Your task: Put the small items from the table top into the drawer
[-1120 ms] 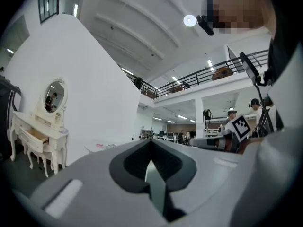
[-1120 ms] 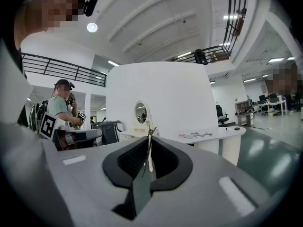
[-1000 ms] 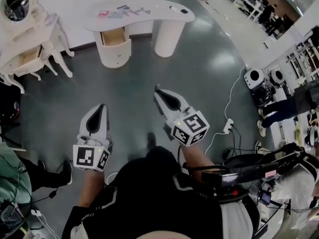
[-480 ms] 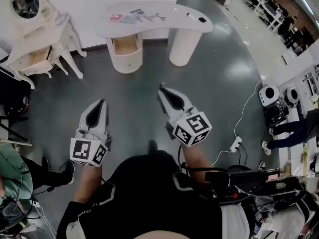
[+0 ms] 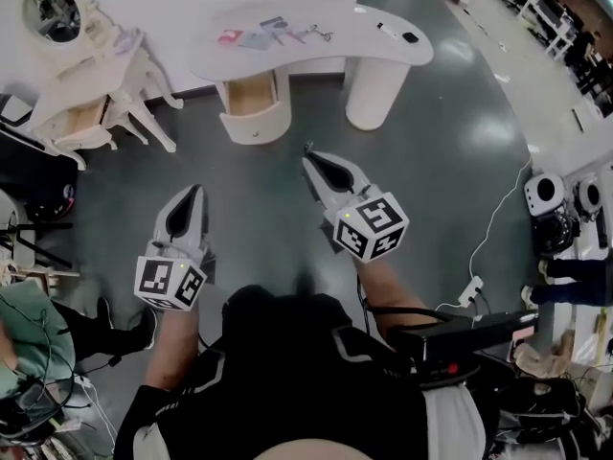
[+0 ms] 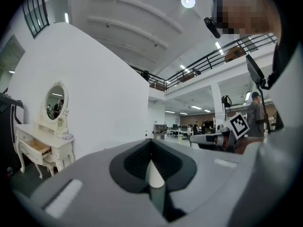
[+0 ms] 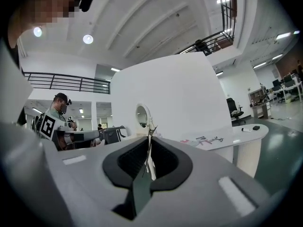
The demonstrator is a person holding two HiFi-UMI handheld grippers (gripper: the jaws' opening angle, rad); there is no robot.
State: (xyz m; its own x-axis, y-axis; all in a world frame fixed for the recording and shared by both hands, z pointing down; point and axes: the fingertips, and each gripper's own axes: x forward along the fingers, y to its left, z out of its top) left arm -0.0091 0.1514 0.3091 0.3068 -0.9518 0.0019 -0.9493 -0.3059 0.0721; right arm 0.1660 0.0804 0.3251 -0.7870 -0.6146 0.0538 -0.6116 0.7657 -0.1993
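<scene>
A white curved table [image 5: 316, 41] stands ahead across the grey floor. Several small items [image 5: 273, 32] lie on its left part, and a pen-like thing and a dark item [image 5: 410, 36] on its right end. Its wooden drawer [image 5: 251, 96] under the left side is pulled out. The same table [image 7: 236, 138] and items [image 7: 208, 139] show at the right of the right gripper view. My left gripper [image 5: 194, 192] and right gripper [image 5: 306, 158] are both shut and hold nothing, well short of the table. Each gripper's own view shows its jaws closed: the left gripper [image 6: 150, 162] and the right gripper [image 7: 149, 141].
A white dressing table with an oval mirror [image 5: 67, 27] and an open drawer stands at the left against the white wall. Cables, a power strip [image 5: 471, 290] and equipment lie on the floor at the right. Another person's legs [image 5: 96, 329] are at the lower left.
I have moved nearer the curved table, which has shifted right and down in the head view. Both grippers stay shut and held in front of me.
</scene>
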